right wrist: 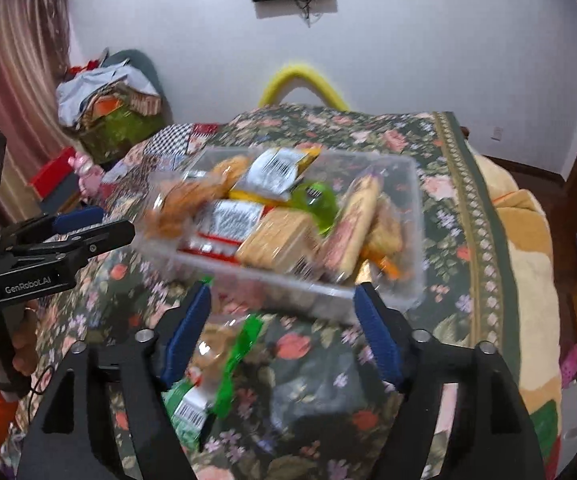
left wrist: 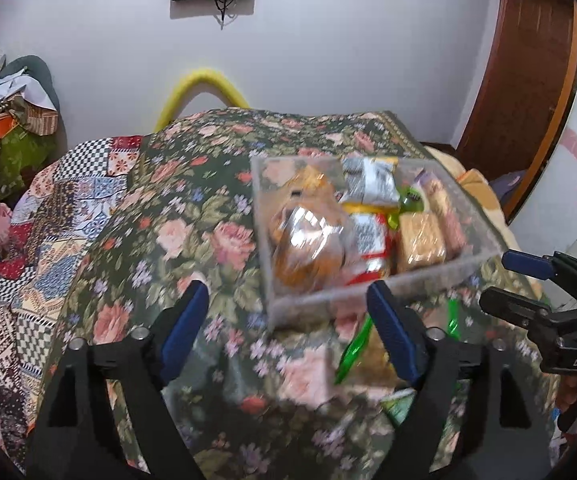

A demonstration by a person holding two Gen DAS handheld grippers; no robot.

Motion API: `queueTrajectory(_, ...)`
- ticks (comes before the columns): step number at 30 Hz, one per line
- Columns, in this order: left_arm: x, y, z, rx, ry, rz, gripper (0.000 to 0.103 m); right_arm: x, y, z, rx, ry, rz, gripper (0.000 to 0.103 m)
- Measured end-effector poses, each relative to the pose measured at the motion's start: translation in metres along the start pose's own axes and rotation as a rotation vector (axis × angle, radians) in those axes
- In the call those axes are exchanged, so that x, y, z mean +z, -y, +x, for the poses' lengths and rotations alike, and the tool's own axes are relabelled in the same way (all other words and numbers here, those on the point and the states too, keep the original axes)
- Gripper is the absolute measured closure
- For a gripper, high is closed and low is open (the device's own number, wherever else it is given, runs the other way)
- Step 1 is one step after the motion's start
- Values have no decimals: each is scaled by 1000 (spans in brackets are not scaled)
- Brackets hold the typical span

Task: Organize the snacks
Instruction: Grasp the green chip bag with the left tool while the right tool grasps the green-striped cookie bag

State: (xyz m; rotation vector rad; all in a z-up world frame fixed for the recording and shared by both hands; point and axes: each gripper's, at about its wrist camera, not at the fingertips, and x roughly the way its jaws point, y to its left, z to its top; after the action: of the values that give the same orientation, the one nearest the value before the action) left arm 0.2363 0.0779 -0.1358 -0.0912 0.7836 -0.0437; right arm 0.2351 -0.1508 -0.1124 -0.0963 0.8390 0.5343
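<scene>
The clear plastic box [left wrist: 372, 280] sits on the floral bedspread [left wrist: 176, 240] of the bed and serves as the landmark. Inside it lie wrapped snacks: an orange-brown bag of biscuits [left wrist: 308, 248] at its left side, a barcode-printed yellow packet [right wrist: 276, 176] toward its far wall, a red-edged packet [right wrist: 228, 228] nearer the front, a tan cracker pack [right wrist: 280, 240] at the front wall, and a green ring-shaped item [right wrist: 316, 204] behind that pack. Motion blur softens all of them.

Just in front of the box's near wall a green-wrapped snack [right wrist: 232, 364] lies on the bedspread, outside the box.

The left gripper [left wrist: 288, 340] hovers before the box's near-left corner, jaws apart with nothing between them. The right gripper [right wrist: 284, 336] hovers before the box's near wall, jaws likewise spread and empty, the green-wrapped snack below its left finger
</scene>
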Motion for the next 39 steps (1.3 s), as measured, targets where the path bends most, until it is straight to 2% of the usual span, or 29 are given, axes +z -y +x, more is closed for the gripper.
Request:
queueTrajectory(10,-37,-16,10,0,-80,-32,18,-20,-34,46,82,-128,-51,26)
queueTrajectory(17,-44,-20,22,-9,-100,-62,18,-19,-40,71,79,-162,-41,26)
queueTrajectory(19,-45,-18,24,-11,-105,-57,18,-19,-41,70,94,-164,-37,34)
queueTrajectory(21,-46,-16,26,-17,-108,-55,18,-19,-38,69,117,-165,-27,43)
queueTrajectory(25,-48,-6,25,-45,-117,-58,18,-23,-31,55,97,-136,-31,51)
queueTrajectory(30,-52,14,18,-95,-133,-49,18,-33,-15,29,48,-96,-38,57)
queueTrajectory(37,-66,48,15,-190,-196,-63,18,-47,20,-9,-22,-53,29,57)
queueTrajectory(39,-71,59,16,-194,-212,-49,18,-50,23,-16,-39,-46,44,57)
